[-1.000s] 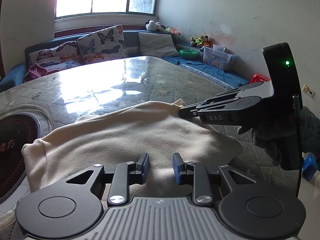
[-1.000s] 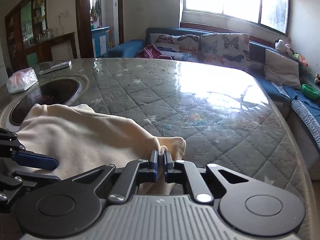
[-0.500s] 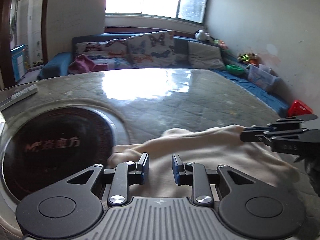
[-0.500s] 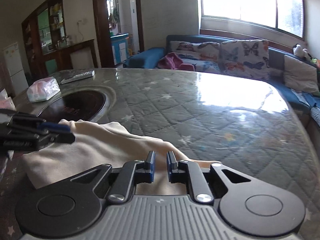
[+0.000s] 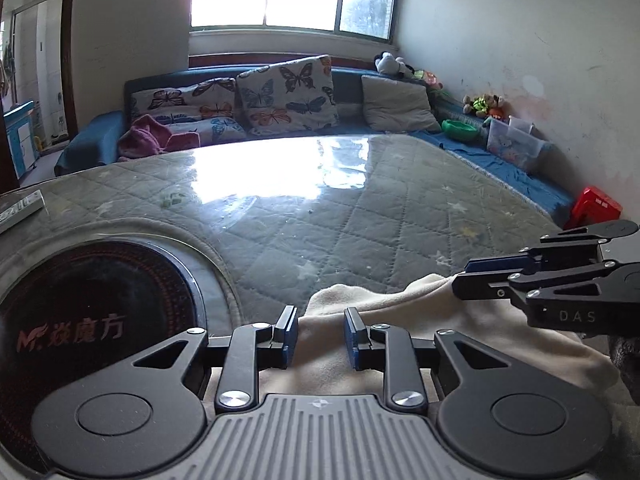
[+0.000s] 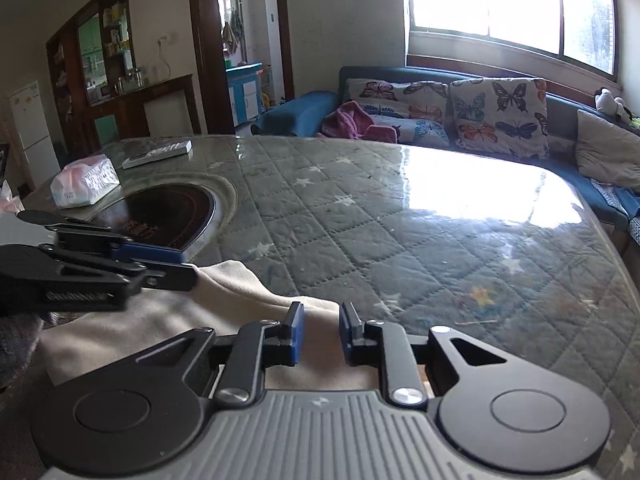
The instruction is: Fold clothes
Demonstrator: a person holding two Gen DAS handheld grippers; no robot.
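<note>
A cream garment (image 5: 400, 320) lies bunched on the quilted table (image 5: 360, 216), close under both grippers. My left gripper (image 5: 321, 336) is open, its blue pads straddling the cloth's near edge without pinching it. My right gripper (image 6: 319, 334) is open too, over the cloth (image 6: 224, 300) at its right end. In the left wrist view the right gripper (image 5: 468, 280) comes in from the right, above the garment's far edge. In the right wrist view the left gripper (image 6: 184, 266) comes in from the left, at the cloth's edge.
A round black hotplate (image 5: 88, 320) is set in the table at the left, also in the right wrist view (image 6: 168, 212). A tissue pack (image 6: 84, 184) and a remote (image 6: 160, 152) lie beyond it. A blue sofa with butterfly cushions (image 5: 288, 96) stands behind the table.
My right gripper was shut on the cloth's edge a second ago and has opened, letting it go. Both grippers have swung left and pulled back towards the garment's near side.
</note>
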